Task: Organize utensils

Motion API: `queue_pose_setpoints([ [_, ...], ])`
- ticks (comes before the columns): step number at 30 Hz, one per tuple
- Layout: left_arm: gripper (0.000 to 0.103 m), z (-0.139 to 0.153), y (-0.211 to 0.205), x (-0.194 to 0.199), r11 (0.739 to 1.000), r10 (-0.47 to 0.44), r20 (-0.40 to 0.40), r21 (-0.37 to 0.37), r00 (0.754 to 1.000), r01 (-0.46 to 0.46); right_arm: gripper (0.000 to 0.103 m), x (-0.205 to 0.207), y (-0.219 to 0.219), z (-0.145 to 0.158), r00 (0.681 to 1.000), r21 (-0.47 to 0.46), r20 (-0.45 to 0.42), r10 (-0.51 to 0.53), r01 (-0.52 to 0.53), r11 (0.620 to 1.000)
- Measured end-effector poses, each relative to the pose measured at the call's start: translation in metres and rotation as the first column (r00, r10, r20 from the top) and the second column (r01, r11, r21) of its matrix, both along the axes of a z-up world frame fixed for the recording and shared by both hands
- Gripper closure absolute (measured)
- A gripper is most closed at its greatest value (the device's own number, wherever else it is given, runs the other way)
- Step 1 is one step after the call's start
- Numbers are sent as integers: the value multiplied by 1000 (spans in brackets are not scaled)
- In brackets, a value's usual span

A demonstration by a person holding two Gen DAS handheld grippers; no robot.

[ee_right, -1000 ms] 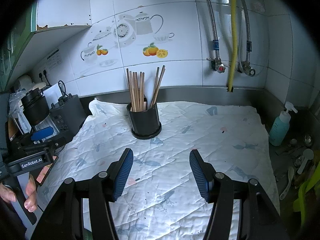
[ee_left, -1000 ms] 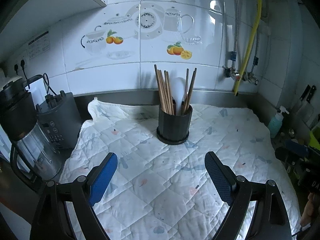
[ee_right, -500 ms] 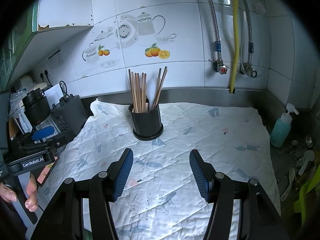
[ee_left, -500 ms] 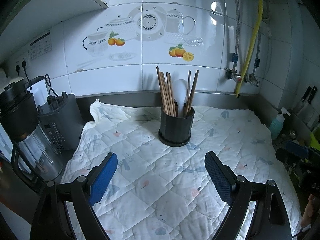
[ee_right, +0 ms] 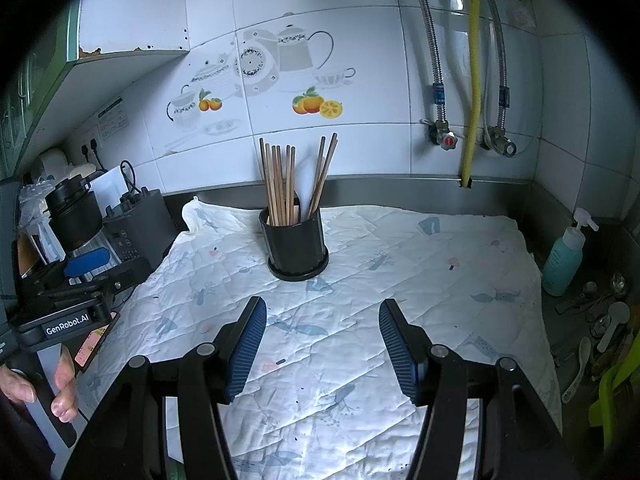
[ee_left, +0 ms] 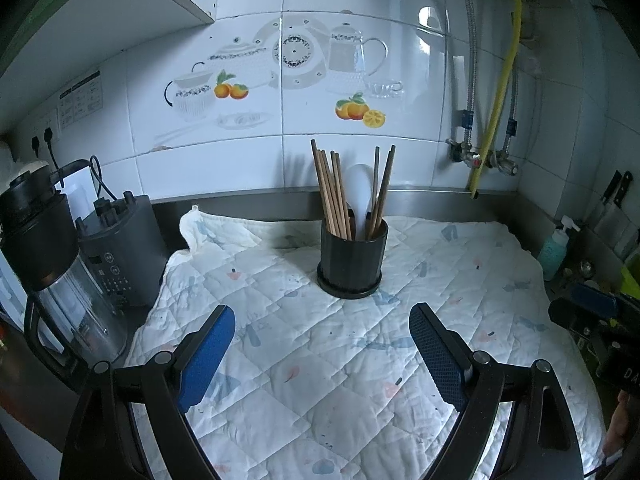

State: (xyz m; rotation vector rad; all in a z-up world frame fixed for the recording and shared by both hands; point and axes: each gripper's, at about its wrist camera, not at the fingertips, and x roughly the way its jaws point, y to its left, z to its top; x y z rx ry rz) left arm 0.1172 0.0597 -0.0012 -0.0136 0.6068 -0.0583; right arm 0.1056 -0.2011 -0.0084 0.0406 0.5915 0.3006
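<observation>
Black ribbed utensil holder (ee_left: 352,258) upright on the quilted white cloth (ee_left: 320,360) covering the table, toward the back near the tiled wall (ee_left: 248,152). Inside the holder: a bundle of wooden chopsticks (ee_left: 334,194) leaning left, a few more leaning right, and a white spoon (ee_left: 360,188) standing between the 2 groups.

Left hand-held gripper (ee_left: 322,354) low in the foreground of its own view, blue pads spread wide with nothing between them, well short of the holder. Right hand-held gripper (ee_right: 322,348) likewise spread apart and empty above the cloth, holder straight ahead of it.

Blender (ee_left: 52,272) and its grey base (ee_left: 120,248) at the left edge of the cloth. Teal soap dispenser (ee_right: 566,254) off the cloth at the right, with loose spoons (ee_right: 600,332) lying in the metal recess beside it. Yellow hose (ee_right: 472,72) and 2 braided pipes running down the wall. Fingers (ee_right: 64,384) of a person's hand wrapped round the left tool's handle, seen from the right wrist view.
</observation>
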Motion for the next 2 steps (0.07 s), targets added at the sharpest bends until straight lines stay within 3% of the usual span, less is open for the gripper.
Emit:
queue_pose_setpoints([
  [2,7,0,-1,1,1000,-2,-1,4,1000,2,39,-1,0,0,1000,0,2,-1,1,1000],
])
